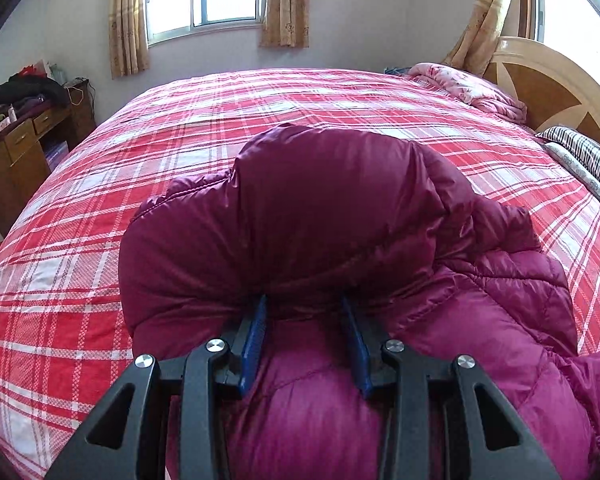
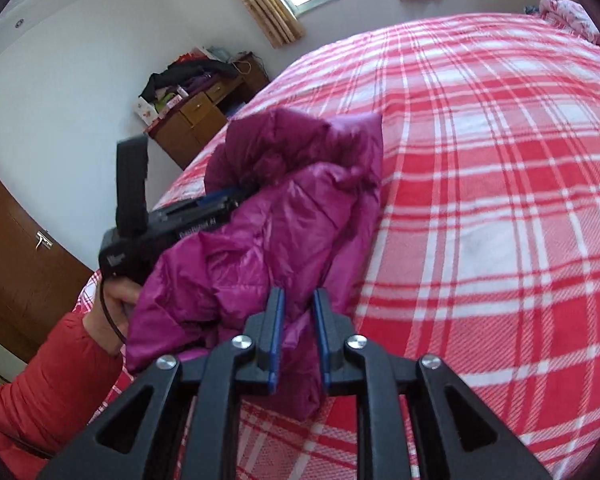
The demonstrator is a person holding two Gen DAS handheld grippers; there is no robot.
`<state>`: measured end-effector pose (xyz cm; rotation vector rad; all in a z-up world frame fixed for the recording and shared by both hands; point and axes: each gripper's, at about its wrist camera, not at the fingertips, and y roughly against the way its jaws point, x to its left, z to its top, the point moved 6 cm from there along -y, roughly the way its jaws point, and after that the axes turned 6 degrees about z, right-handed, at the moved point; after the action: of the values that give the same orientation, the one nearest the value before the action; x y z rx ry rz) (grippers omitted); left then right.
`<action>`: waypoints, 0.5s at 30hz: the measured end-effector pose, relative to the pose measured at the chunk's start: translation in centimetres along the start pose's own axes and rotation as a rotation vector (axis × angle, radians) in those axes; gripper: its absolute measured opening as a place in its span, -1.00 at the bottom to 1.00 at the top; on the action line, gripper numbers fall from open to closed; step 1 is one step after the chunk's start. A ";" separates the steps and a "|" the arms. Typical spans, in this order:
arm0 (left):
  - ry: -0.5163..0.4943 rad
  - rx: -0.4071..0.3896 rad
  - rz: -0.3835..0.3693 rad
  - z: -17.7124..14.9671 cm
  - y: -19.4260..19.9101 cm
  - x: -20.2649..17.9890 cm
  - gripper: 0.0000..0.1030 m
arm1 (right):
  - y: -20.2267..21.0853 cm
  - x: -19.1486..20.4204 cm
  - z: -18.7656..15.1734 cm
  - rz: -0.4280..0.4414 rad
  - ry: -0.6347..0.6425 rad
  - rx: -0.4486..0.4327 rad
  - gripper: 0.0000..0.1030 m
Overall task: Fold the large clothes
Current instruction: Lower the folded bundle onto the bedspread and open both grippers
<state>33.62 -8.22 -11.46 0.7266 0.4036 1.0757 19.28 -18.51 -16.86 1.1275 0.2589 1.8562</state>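
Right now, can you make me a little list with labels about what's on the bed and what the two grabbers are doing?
bed: red and white checked cover
clothing: purple puffy jacket, bunched up on the bed
left gripper: closed on a thick fold of the jacket
right gripper: slightly open, jacket edge between the fingers, not pinched
person: hand in a red sleeve holds the left gripper
folding: not finished

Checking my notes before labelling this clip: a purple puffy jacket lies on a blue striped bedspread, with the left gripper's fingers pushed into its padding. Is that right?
Not quite. The bedspread is red, pink and white plaid, not blue striped, as the left wrist view shows. The rest stands: the purple puffy jacket lies on it, and the left gripper has its fingers pushed into the padding.
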 end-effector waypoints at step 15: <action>0.066 -0.041 -0.059 -0.4 5.0 2.2 -0.16 | 7.6 -0.7 2.1 -0.021 0.006 -0.115 -0.54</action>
<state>31.12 -4.69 -8.13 0.6403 0.4559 1.0514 16.51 -23.88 -11.68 1.0363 0.1647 1.8321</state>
